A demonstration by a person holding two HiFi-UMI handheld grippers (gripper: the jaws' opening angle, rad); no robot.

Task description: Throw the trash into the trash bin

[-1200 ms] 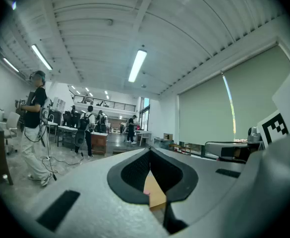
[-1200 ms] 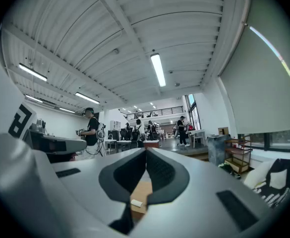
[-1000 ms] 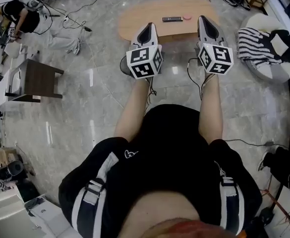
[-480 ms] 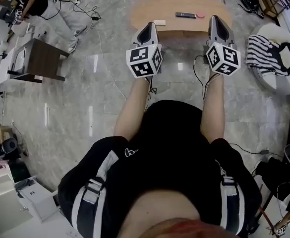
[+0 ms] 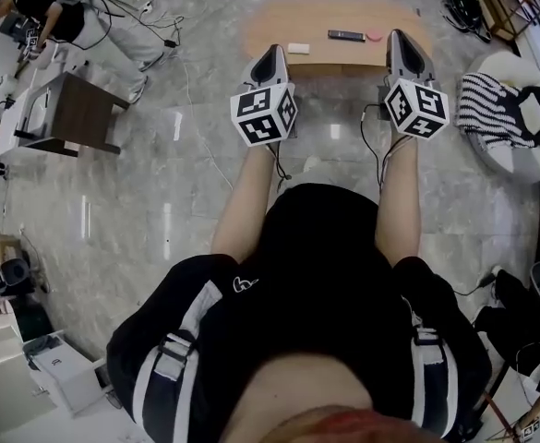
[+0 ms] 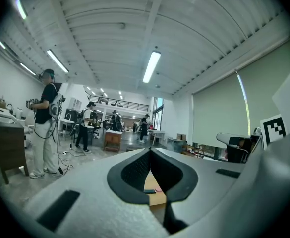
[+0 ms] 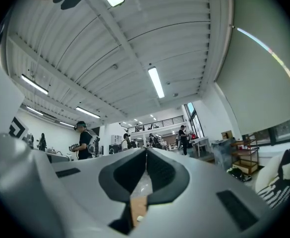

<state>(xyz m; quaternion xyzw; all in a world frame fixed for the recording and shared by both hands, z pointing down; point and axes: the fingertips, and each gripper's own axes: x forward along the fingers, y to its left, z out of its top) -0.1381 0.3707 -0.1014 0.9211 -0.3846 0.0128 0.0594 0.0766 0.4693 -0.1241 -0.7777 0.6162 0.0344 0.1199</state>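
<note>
Currently both of my hand-held grippers are held out level in front of me, side by side and well apart, above the grey marble floor (image 5: 205,183). My left gripper (image 5: 271,52) has its jaws closed, the pads meeting at the tip with nothing between them. My right gripper (image 5: 402,37) is likewise closed and empty. Ahead stands a low wooden table (image 5: 279,21). The only loose scrap I can see on it is a small pale piece (image 5: 298,48), probably the trash. It lies near the near edge, left of the table's middle and just beyond the tip of my left gripper, not touching it. A dark remote control (image 5: 346,35) lies further back towards the right end, with a small pink item (image 5: 373,36) just beside it. My right gripper overlaps the table's right end in the head view. Off the table, a dark side table (image 5: 80,113) stands to the left, and a white beanbag (image 5: 519,155) with a striped cloth (image 5: 486,109) on it sits to the right.
</note>
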